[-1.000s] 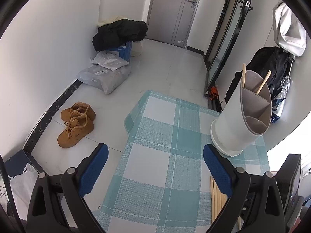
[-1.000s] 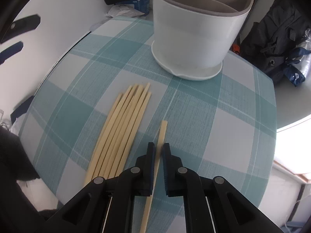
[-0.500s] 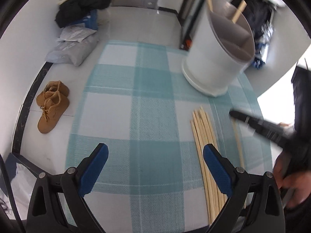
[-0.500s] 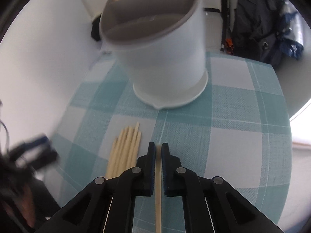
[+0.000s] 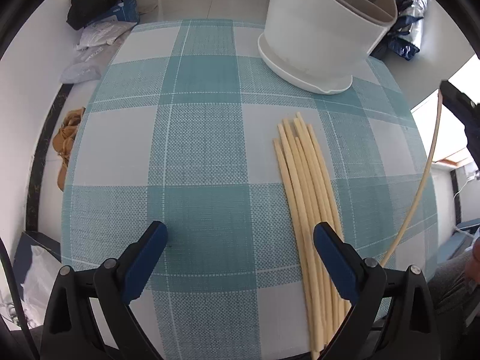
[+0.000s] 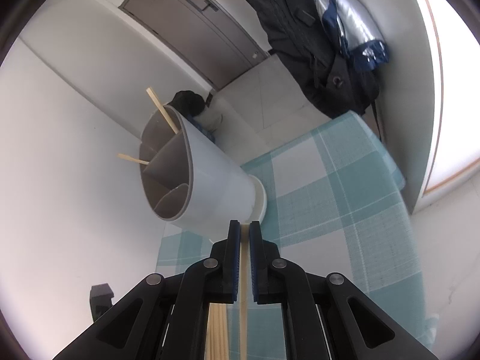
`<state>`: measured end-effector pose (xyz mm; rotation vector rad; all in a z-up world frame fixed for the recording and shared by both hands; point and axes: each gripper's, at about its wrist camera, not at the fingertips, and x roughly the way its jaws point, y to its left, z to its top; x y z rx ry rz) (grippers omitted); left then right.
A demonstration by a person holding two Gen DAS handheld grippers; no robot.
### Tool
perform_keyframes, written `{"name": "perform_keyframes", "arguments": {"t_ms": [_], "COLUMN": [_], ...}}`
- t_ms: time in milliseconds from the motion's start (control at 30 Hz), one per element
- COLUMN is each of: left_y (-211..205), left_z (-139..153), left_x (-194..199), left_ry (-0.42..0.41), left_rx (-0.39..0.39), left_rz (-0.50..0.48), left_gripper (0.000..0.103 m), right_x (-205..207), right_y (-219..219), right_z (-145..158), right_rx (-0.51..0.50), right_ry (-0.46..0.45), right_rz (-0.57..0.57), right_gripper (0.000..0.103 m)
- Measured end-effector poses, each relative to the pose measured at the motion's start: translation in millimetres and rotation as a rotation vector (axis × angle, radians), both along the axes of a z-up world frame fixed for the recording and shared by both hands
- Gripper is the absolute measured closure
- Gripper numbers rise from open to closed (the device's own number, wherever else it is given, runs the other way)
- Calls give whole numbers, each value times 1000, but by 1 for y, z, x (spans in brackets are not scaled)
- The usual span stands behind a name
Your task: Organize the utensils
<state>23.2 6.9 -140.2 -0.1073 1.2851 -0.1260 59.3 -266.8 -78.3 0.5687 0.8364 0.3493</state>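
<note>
A: What was the right gripper [image 6: 244,232] doing?

B: Its jaws were pinched tight on a single chopstick [image 6: 243,294], which ran back between the blue pads. In the left wrist view that chopstick [image 5: 426,177] hung in the air off the surface's [image 5: 204,156] right edge, not touching the cloth.

A: And the left gripper [image 5: 240,240]?

B: Spread wide with nothing between the pads, low over the checked surface. Its right pad [image 5: 333,258] sat over the near end of the chopstick bundle [image 5: 306,198].

A: Where was that bundle relative to the holder?

B: It lay flat on the surface, just in front of the white utensil holder [image 5: 324,27], with the tips fanned towards the holder's base but not touching it.

A: Anything in the holder?

B: In the right wrist view the holder [image 6: 204,180] had grey dividers (the whole scene looked tilted there), and two chopsticks [image 6: 162,111] stuck out of its far compartment. Beyond the holder, a dark jacket [image 6: 324,60] hung by the wall.
</note>
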Motion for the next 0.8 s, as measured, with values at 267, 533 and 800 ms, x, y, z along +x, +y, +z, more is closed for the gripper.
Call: {"name": "perform_keyframes", "arguments": {"t_ms": [267, 533, 800], "left_y": [-4, -12, -14], "left_z": [-4, -5, -3], "left_x": [2, 4, 21], "left_ry": [8, 5, 31], "left_rx": [94, 138, 141], "left_rz": [22, 1, 5], "left_gripper": [7, 7, 15], "right_x": [-14, -16, -20], "right_y": [12, 16, 16], "right_z": [8, 13, 15], "right_rx": [-56, -79, -88], "right_ry": [-53, -81, -83], "right_rz": [32, 50, 50], "right_gripper": [98, 98, 98]}}
